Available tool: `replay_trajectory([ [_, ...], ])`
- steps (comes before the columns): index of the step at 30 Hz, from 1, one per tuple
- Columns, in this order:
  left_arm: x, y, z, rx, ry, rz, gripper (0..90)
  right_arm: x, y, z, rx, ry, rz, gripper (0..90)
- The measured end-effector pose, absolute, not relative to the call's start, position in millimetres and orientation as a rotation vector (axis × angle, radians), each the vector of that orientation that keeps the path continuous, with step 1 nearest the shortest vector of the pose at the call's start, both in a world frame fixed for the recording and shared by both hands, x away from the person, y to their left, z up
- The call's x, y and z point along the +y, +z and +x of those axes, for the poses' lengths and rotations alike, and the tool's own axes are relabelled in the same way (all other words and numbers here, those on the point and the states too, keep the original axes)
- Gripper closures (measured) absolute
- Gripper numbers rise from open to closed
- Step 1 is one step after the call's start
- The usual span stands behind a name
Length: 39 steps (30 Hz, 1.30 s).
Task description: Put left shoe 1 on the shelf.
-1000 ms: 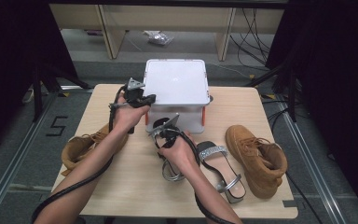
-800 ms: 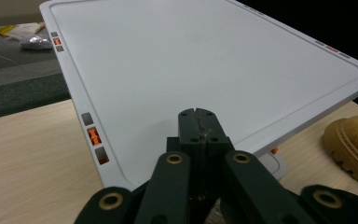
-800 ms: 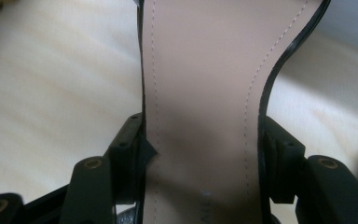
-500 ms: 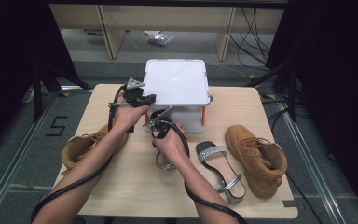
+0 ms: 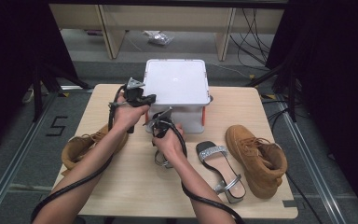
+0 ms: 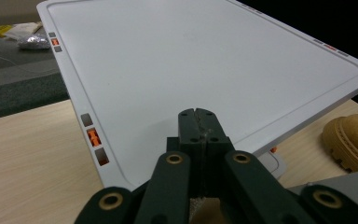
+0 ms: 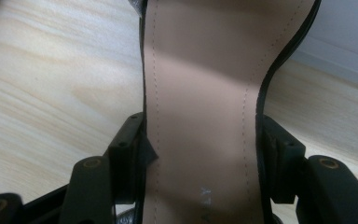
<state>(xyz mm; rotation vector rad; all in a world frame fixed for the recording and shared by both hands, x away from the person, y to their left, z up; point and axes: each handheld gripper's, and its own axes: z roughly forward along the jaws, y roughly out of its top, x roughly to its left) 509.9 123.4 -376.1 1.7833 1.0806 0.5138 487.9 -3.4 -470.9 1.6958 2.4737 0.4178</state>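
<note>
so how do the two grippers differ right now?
The left gripper is shut on nothing, tips over the white box lid; the right gripper stands wide, its jaws clamped across a sandal. In the high view the left hovers by the box, the right sits lower over the table. Both are hand-held and cabled.

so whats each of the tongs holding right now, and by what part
The right tongs grip a sandal across its insole, one jaw on each side edge of the sole. The left tongs are shut on nothing, above the white box lid.
</note>
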Motion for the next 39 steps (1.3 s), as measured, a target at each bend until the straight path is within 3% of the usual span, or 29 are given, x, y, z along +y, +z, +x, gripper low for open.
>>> replay_trajectory([
  [19, 124, -377, 511, 1.077, 0.501, 1.766, 89.9, -21, -446, 472, 2.524, 0.586, 1.554, 37.0],
  [23, 124, -376, 510, 1.075, 0.51, 1.788, 89.9, -26, -429, 458, 2.459, 0.609, 1.604, 46.9],
  [24, 123, -376, 510, 1.08, 0.507, 1.774, 89.9, -30, -419, 451, 2.465, 0.624, 1.617, 56.0],
  [25, 123, -376, 510, 1.08, 0.507, 1.774, 89.9, -30, -419, 451, 2.465, 0.624, 1.617, 56.0],
  [26, 123, -377, 511, 1.077, 0.504, 1.769, 89.9, -36, -409, 444, 2.47, 0.657, 1.604, 64.8],
  [28, 124, -376, 510, 1.078, 0.51, 1.785, 89.9, -41, -403, 438, 2.457, 0.649, 1.56, 73.1],
  [30, 123, -377, 510, 1.078, 0.508, 1.768, 89.9, -43, -400, 436, 2.454, 0.631, 1.568, 75.3],
  [31, 124, -377, 511, 1.078, 0.506, 1.77, 89.9, -51, -397, 430, 2.482, 0.642, 1.544, 82.1],
  [39, 124, -377, 510, 1.077, 0.514, 1.772, 89.9, -79, -409, 416, 2.51, 0.582, 1.631, 87.2],
])
